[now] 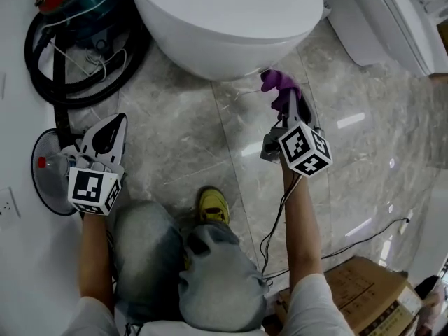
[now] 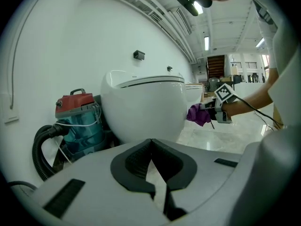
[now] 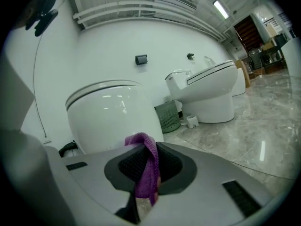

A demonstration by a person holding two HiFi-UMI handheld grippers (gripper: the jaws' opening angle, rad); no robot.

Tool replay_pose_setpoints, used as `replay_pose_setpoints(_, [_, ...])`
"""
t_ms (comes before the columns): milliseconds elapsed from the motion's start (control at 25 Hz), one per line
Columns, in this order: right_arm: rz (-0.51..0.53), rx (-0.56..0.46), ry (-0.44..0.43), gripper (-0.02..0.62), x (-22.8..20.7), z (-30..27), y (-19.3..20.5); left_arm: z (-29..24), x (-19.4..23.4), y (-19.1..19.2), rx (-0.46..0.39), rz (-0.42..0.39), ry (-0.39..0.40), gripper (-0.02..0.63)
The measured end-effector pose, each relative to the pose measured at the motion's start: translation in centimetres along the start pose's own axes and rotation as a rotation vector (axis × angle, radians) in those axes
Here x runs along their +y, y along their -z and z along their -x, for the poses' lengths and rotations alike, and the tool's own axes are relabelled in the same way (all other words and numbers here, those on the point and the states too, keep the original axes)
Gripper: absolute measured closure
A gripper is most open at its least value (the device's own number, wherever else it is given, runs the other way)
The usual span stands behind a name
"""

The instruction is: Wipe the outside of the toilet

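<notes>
Pinching purple cloth (image 1: 280, 84): right hand-held gripper (image 1: 286, 109) near white toilet (image 1: 224, 19); left hand-held gripper (image 2: 151, 143) closed.

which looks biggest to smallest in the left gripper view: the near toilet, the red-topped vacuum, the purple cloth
1. near toilet
2. red-topped vacuum
3. purple cloth
The gaps in apparent size are plain in this view, so there are no ties.

toilet (image 1: 231, 26): glossy ceramic | cloth (image 1: 278, 84): matt knit fabric | floor (image 1: 182, 138): polished stone
</notes>
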State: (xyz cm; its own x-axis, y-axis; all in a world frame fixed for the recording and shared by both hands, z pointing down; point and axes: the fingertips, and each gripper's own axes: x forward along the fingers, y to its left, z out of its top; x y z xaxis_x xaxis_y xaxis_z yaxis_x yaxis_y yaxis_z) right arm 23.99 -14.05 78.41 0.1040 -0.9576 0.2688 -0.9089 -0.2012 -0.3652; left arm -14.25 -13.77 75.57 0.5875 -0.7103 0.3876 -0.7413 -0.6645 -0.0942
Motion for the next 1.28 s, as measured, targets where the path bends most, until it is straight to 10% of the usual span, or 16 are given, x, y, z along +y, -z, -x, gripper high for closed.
replay_pose_setpoints(680, [-0.086,-0.007,-0.158,0.538,5.1,5.4,-2.5,-3.0,-2.3,-4.4,-0.044,0.034,0.053,0.594])
replay_pose_setpoints(1280, [-0.100,0.098,-0.125,0.538,7.8,6.6,-8.1,-1.5,-2.3,-10.6,0.030,0.128,0.067,0.594])
